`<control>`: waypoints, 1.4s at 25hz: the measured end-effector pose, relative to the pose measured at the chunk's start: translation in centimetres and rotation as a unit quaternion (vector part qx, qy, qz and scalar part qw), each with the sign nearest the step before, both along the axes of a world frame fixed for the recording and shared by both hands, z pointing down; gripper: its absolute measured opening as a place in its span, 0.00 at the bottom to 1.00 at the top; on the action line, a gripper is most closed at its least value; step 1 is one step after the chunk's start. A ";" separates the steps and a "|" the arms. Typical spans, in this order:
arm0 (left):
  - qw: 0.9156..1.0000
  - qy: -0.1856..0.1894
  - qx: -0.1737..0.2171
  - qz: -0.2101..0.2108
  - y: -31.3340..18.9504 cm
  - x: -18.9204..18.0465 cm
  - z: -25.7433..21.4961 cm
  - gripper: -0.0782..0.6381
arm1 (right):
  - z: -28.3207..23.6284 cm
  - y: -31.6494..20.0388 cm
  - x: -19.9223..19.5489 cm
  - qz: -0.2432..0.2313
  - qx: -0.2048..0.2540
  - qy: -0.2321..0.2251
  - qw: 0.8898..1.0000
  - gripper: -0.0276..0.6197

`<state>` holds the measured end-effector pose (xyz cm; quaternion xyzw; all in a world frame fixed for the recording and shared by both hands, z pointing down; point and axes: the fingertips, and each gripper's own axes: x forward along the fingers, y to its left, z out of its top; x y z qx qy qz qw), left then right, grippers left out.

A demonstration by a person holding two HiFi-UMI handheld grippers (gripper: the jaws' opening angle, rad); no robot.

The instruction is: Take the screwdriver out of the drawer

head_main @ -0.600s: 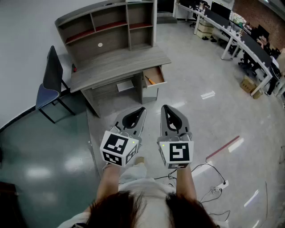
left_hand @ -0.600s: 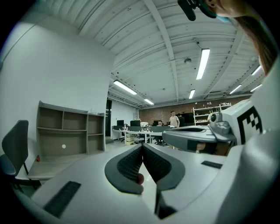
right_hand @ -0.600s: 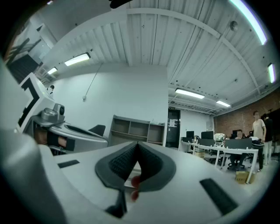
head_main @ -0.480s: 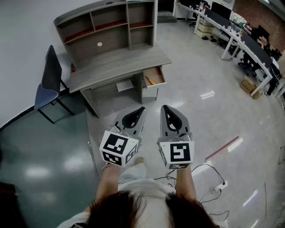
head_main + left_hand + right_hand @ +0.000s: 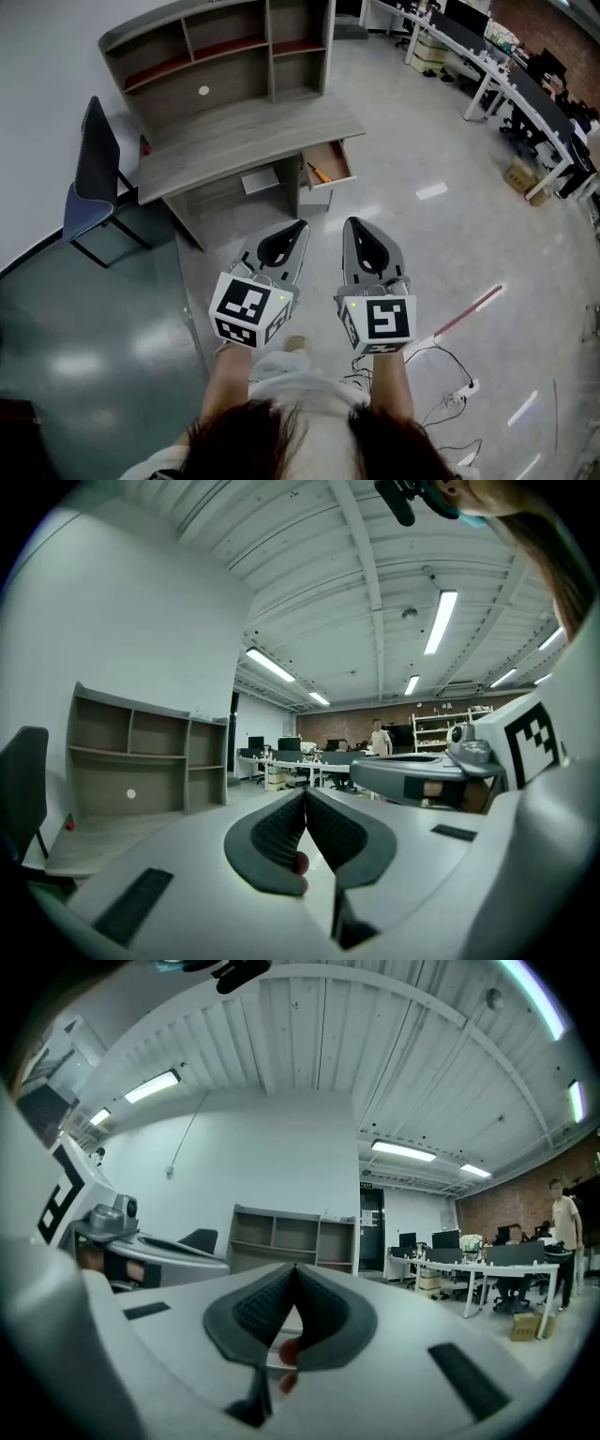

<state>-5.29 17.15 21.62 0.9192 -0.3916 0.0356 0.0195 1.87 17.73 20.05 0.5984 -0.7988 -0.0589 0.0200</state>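
Two grippers: left gripper (image 5: 298, 230) and right gripper (image 5: 350, 225) side by side in front of the person, each with its jaws pressed together on nothing.
Screwdriver: slim orange shape, likely the screwdriver (image 5: 317, 172), in the open drawer (image 5: 333, 161) under the tabletop (image 5: 244, 131), well apart from both.
Change: the framing has drifted slightly; the grippers keep their pose.
Meaning: the approach looks unfinished and the reach not yet begun.
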 end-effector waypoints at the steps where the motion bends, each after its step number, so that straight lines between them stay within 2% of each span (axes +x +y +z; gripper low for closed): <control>1: 1.000 0.000 -0.001 0.002 -0.6 -0.3 0.0 0.13 | -0.1 -0.7 -0.2 0.002 0.000 -0.001 1.000 0.08; 8: 1.000 0.006 -0.008 0.006 -3.8 -2.0 0.2 0.13 | -0.2 -3.9 -1.5 0.011 -0.004 0.007 1.000 0.08; 14: 1.000 0.010 -0.013 0.009 -5.8 -2.1 0.8 0.13 | 0.2 -5.9 -1.5 0.012 -0.006 0.016 1.000 0.08; 24: 1.000 0.003 -0.014 -0.001 -12.7 -0.2 0.9 0.13 | 0.4 -12.8 1.4 0.005 -0.010 0.001 1.000 0.08; 35: 0.999 -0.006 -0.018 -0.026 -22.6 4.2 1.5 0.13 | 2.4 -22.2 5.6 -0.027 -0.033 0.001 0.999 0.08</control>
